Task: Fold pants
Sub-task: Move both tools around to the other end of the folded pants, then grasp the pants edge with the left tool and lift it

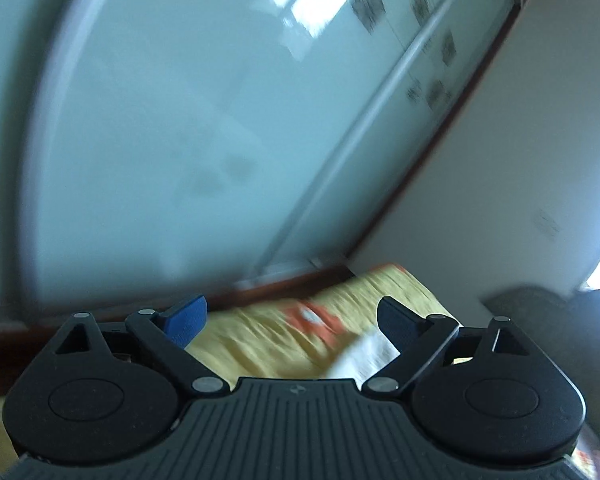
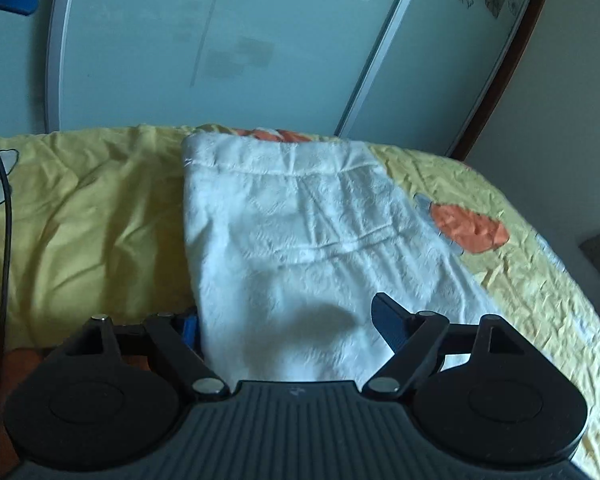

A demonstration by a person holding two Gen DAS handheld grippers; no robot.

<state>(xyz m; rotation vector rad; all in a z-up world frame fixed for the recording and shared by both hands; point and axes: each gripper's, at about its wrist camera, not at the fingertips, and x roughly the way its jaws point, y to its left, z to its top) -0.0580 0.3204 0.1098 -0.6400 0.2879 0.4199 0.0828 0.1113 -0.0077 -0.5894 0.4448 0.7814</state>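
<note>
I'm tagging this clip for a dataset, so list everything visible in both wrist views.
pants: one, white, lying flat on the bed, apparently folded
bedsheet: one, yellow with orange and grey patches, covering the bed
sliding doors: frosted glass, pale frame, behind the bed
cable: one, black, left edge of the right wrist view
left gripper: black, blue pads, open, nothing between them
right gripper: black, blue pads, open above the pants

Motion blur smears the whole left wrist view, leaving the yellow bedspread (image 1: 284, 340) and a white scrap of the pants (image 1: 364, 354) vague. In the right wrist view the right tool (image 2: 288, 326) body hides the near end of the pants (image 2: 300, 240), and its left pad (image 2: 190, 330) lies mostly behind the cloth edge
</note>
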